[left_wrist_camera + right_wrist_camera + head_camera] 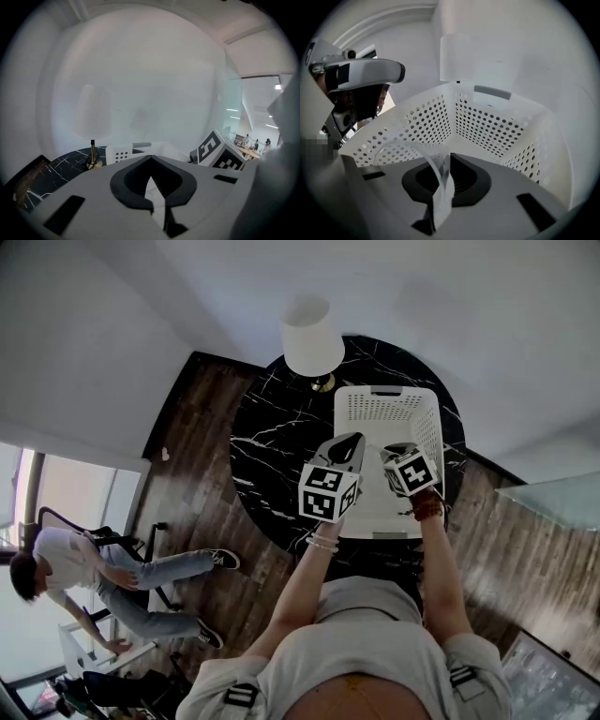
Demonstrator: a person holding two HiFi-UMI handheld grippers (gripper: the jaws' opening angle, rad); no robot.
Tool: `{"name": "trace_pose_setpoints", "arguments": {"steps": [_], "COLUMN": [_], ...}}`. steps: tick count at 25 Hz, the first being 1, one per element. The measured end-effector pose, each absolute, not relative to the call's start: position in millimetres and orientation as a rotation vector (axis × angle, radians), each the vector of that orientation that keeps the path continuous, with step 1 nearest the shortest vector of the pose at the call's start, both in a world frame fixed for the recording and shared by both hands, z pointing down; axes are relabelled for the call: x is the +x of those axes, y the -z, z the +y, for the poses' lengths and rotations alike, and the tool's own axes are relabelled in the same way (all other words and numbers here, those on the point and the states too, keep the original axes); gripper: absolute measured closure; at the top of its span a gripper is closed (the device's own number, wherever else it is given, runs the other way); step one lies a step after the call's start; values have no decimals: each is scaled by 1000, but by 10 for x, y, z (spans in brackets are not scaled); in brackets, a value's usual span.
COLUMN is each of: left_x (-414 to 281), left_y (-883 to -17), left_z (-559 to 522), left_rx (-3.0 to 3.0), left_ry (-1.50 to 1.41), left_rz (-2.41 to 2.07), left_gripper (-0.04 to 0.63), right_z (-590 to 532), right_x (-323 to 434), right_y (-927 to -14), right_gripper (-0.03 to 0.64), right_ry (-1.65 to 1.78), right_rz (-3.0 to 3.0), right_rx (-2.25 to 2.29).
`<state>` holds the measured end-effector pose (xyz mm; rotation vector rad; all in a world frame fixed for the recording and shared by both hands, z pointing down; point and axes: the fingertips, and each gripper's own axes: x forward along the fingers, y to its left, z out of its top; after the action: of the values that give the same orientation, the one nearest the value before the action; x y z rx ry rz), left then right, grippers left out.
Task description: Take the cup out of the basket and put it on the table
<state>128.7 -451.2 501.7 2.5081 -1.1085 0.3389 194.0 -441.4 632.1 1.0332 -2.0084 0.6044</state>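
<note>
A white perforated basket (384, 392) stands on a round black marble table (272, 427). My right gripper (443, 171) is shut on the thin wall of a clear plastic cup (423, 152), whose rim arcs to the left over the inside of the basket (487, 126). In the head view the right gripper (398, 454) hangs above the basket's middle. The left gripper (349, 448) sits at the basket's left rim. In its own view the left gripper (151, 180) stands nearly closed with a white sliver, apparently the basket's rim, pinched between the jaws.
A table lamp (312, 338) with a white shade and brass foot stands on the table behind the basket. Dark wooden floor surrounds the table. A person (66, 568) bends over near a chair at far left. White walls lie behind the table.
</note>
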Motion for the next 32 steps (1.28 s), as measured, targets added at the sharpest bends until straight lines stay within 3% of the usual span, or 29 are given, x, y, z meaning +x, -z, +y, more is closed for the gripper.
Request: {"name": "trace_pose_setpoints", "arguments": {"steps": [32], "left_x": [1333], "left_y": [-4997], "left_z": [-4470], "left_rx": [2545], "left_ry": [-361], "left_rz": [-1083], "left_gripper": [591], "right_z": [-4149], "right_x": [1909], "right_y": [-5419], "right_gripper": [588], "right_ry": [-491], "right_rz": [-2125], "right_rx": [1233]}}
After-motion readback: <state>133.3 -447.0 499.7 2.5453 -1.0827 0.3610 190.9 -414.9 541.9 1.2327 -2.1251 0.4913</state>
